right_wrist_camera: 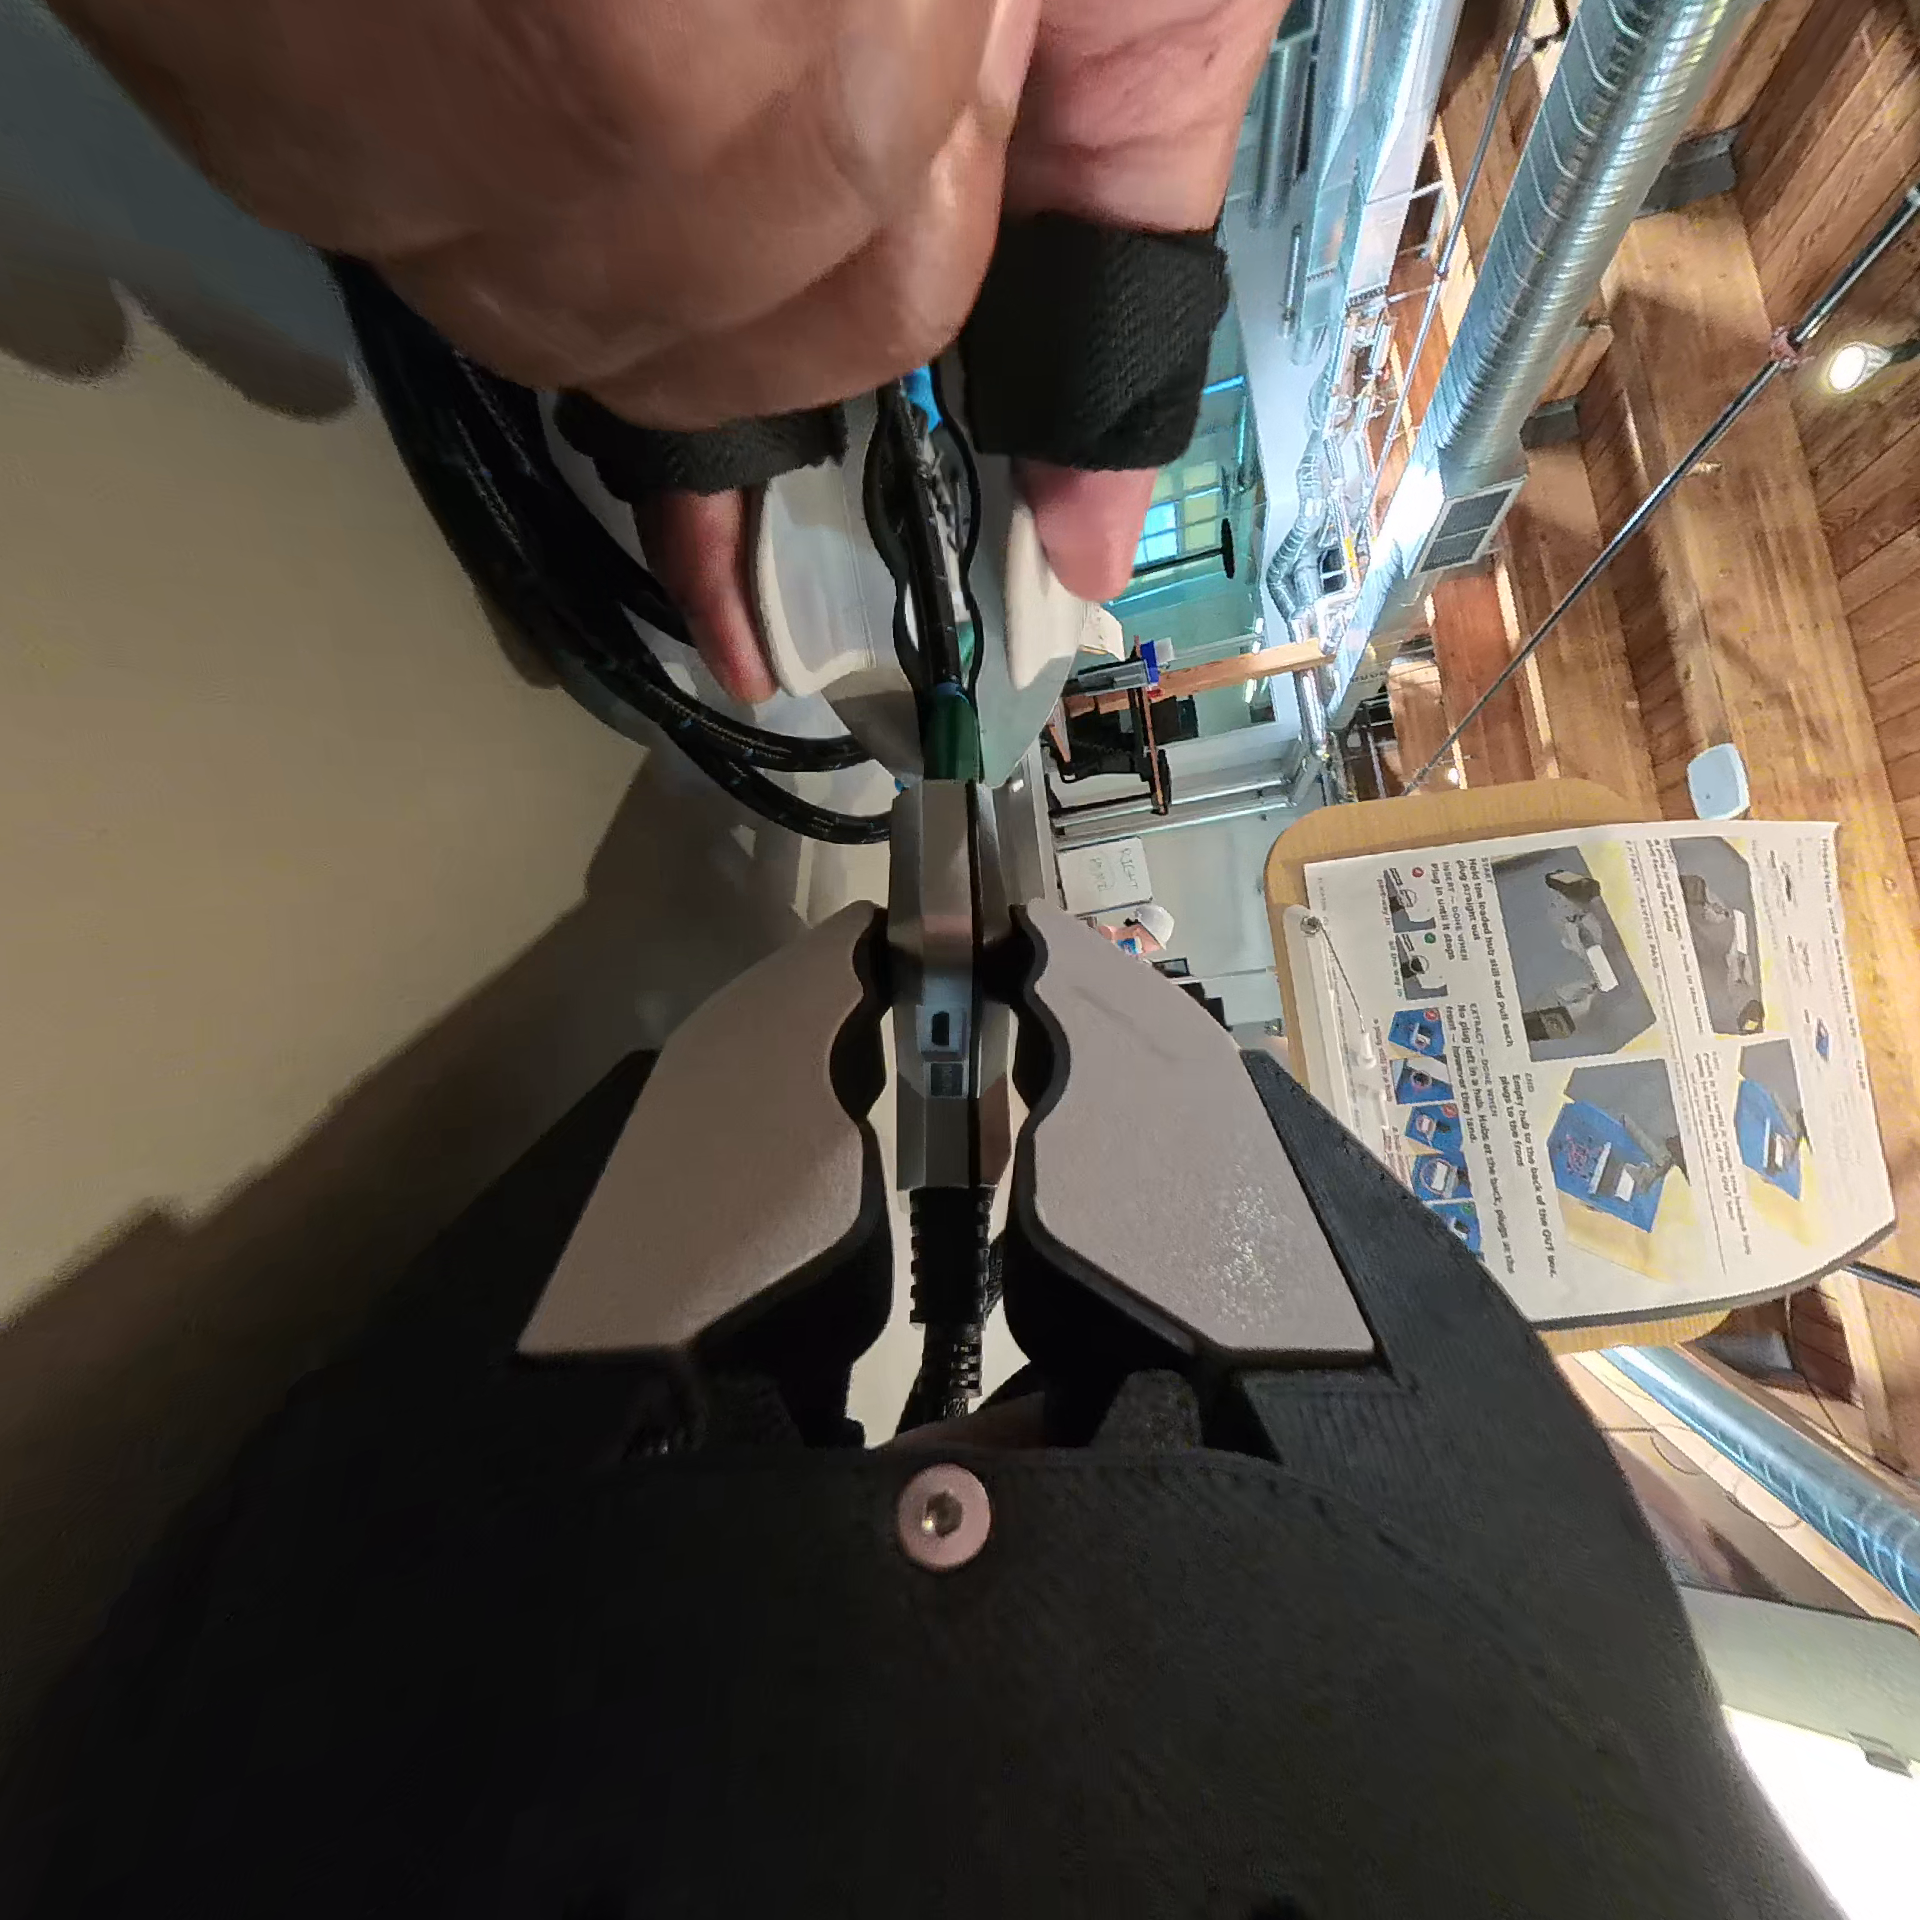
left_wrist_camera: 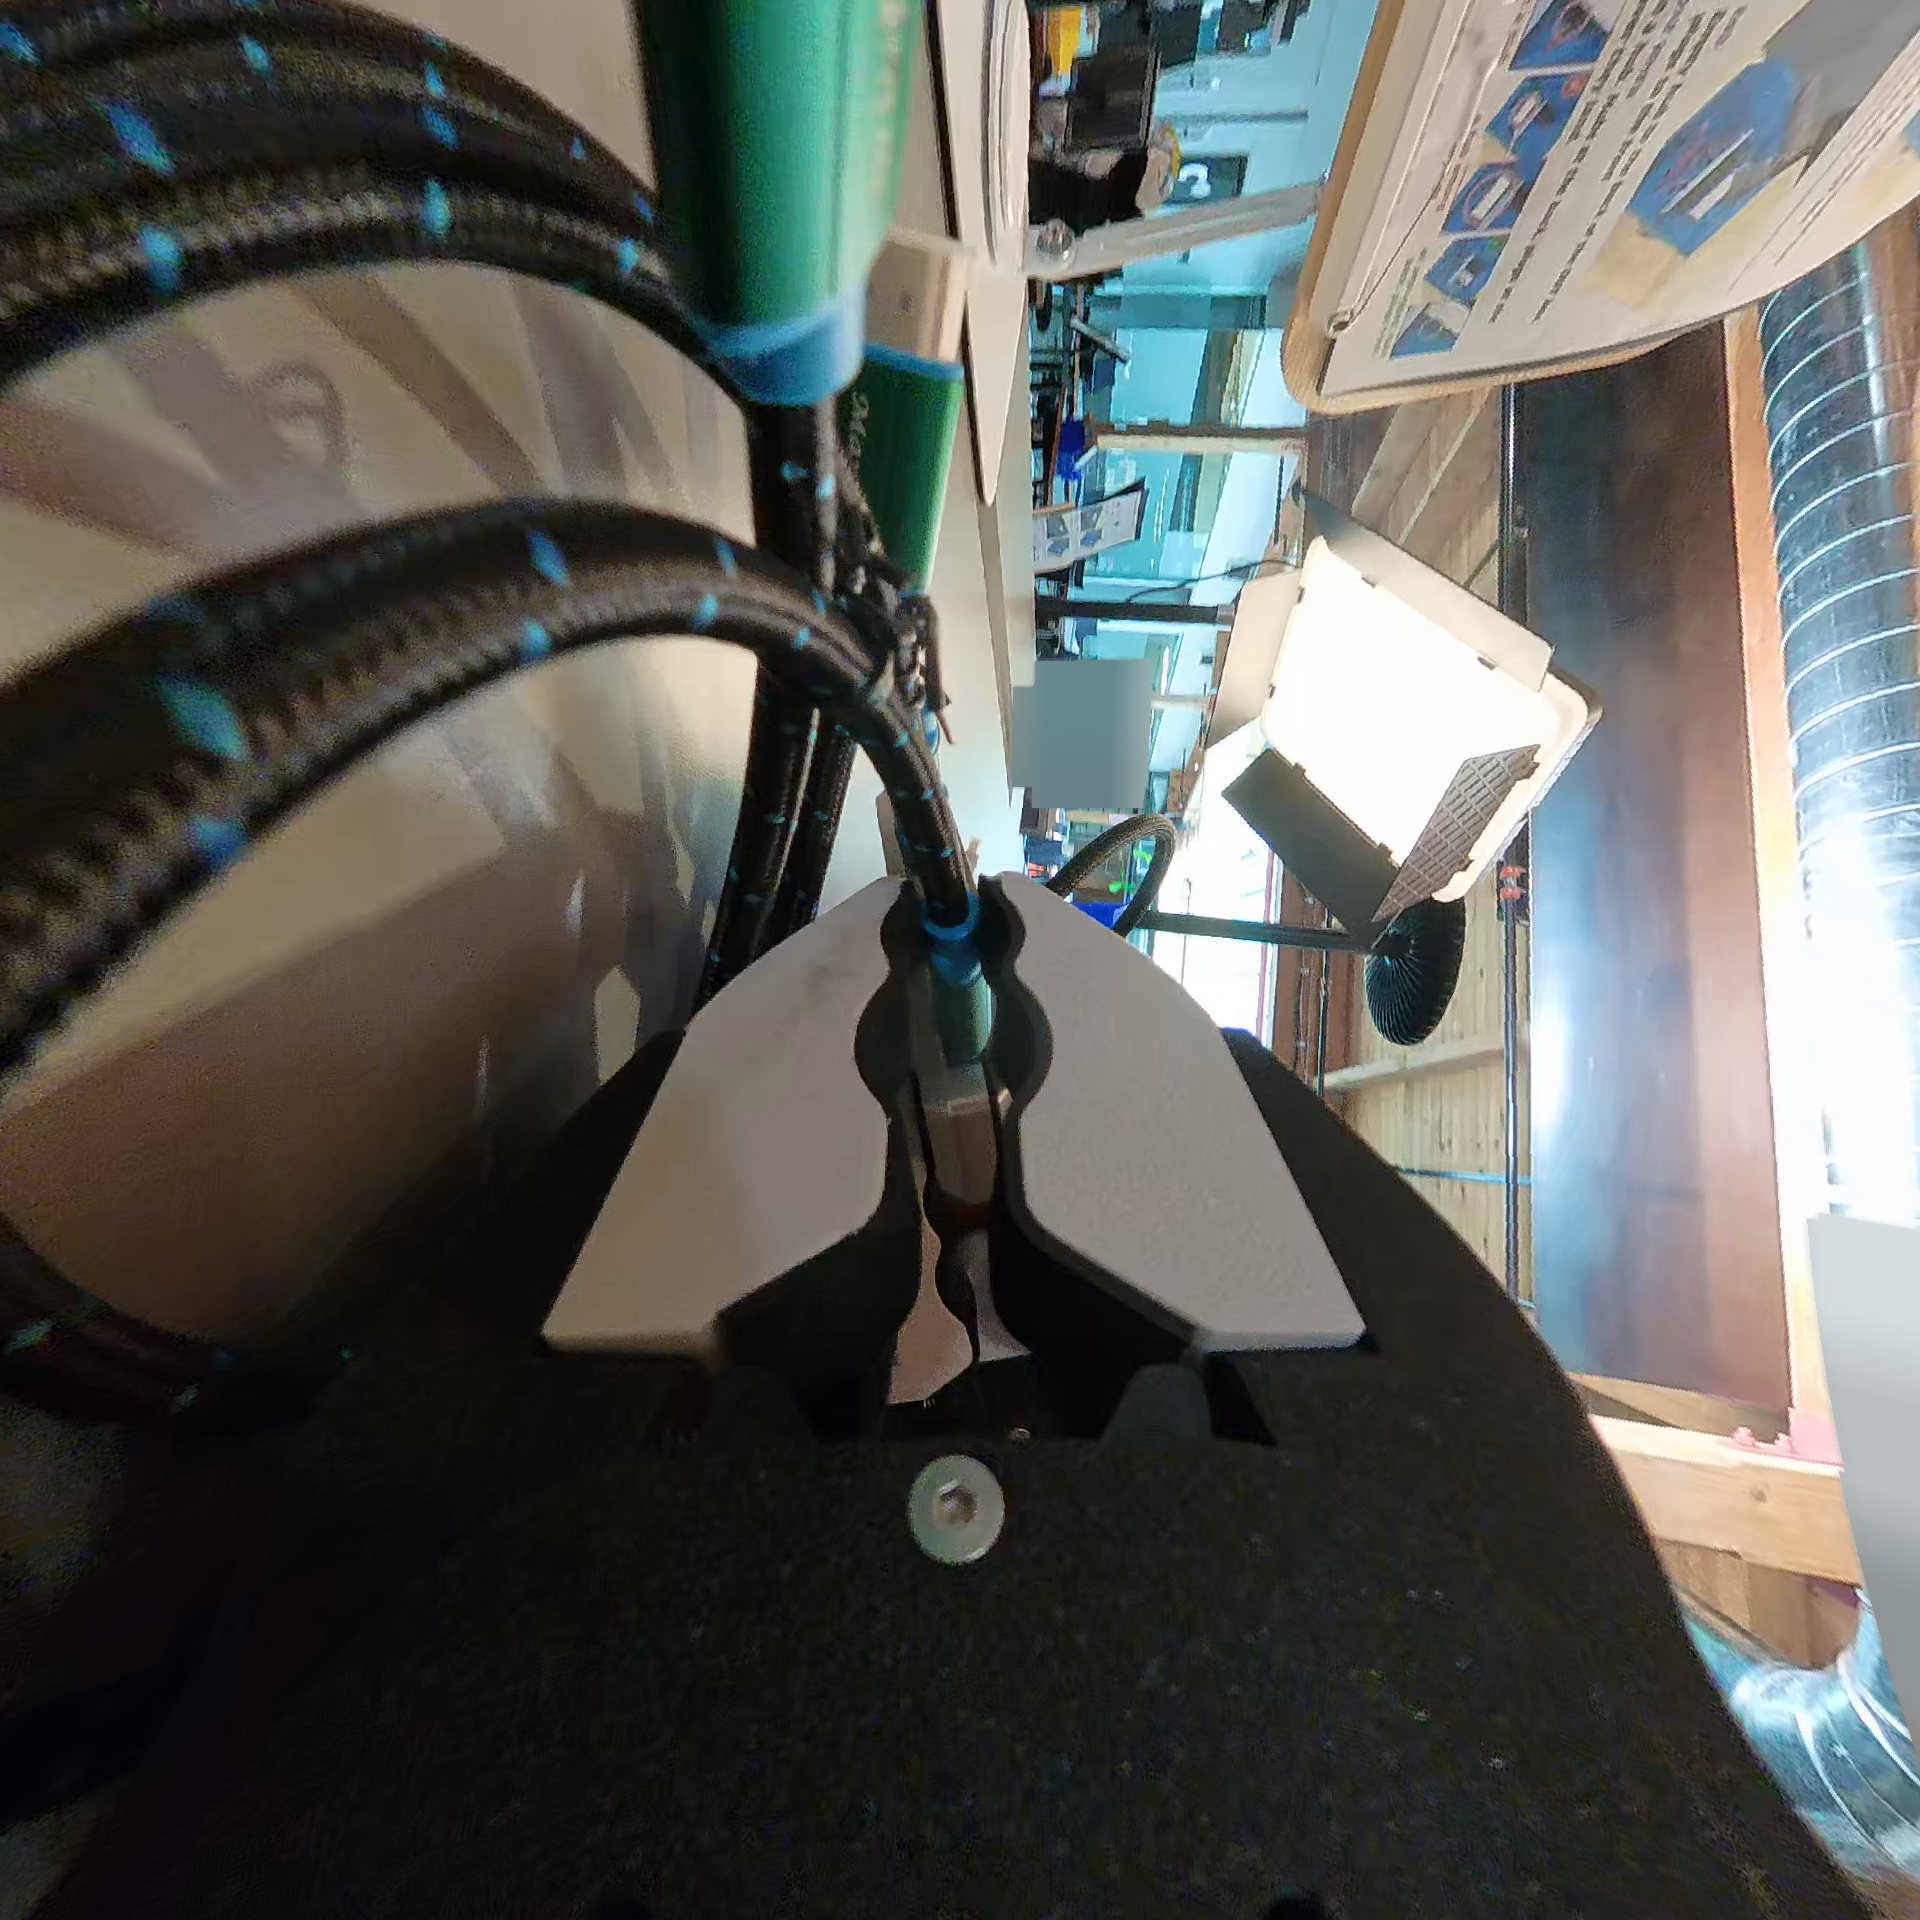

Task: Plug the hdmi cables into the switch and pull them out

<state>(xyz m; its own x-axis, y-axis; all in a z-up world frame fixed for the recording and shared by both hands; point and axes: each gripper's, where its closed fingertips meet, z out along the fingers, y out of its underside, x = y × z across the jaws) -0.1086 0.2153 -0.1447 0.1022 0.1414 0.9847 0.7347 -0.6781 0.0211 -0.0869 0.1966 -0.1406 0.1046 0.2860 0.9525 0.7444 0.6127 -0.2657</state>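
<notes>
A pale table [right_wrist_camera: 208, 727] fills the left side of both wrist views. A wooden board [right_wrist_camera: 1558, 1039] with a printed sheet stands to the right, and beyond it are a timber ceiling and a ribbed duct [left_wrist_camera: 1849, 623]. A bright lamp [left_wrist_camera: 1403, 707] shines in the left wrist view.

Thick black braided cables [left_wrist_camera: 312, 644] flecked with blue loop over the table. Two green sleeves [left_wrist_camera: 769, 156] bound with blue tape hang near the top of that view.

A hand [right_wrist_camera: 623, 208] with black straps round two fingers reaches in from the top of the right wrist view. It carries the left gripper [left_wrist_camera: 951, 894]. These tongs stand narrow, closed round a green plug [left_wrist_camera: 961, 997] with a blue collar. The black pads press it from both sides. One braided cable leaves the plug past the fingertips and curves off to the left.

The right gripper [right_wrist_camera: 940, 920] stands a little wider and clamps a grey metal hub [right_wrist_camera: 930, 883] edge-on. Both pads are against its flat faces, and small ports show on the edge facing the camera. A ribbed black lead runs back from the hub between the fingers.

The hub's far end pokes out beyond the fingertips. There it touches the green plug, just at the left gripper's white fingers [right_wrist_camera: 810, 623]. I cannot tell how deep the plug sits in the hub.
</notes>
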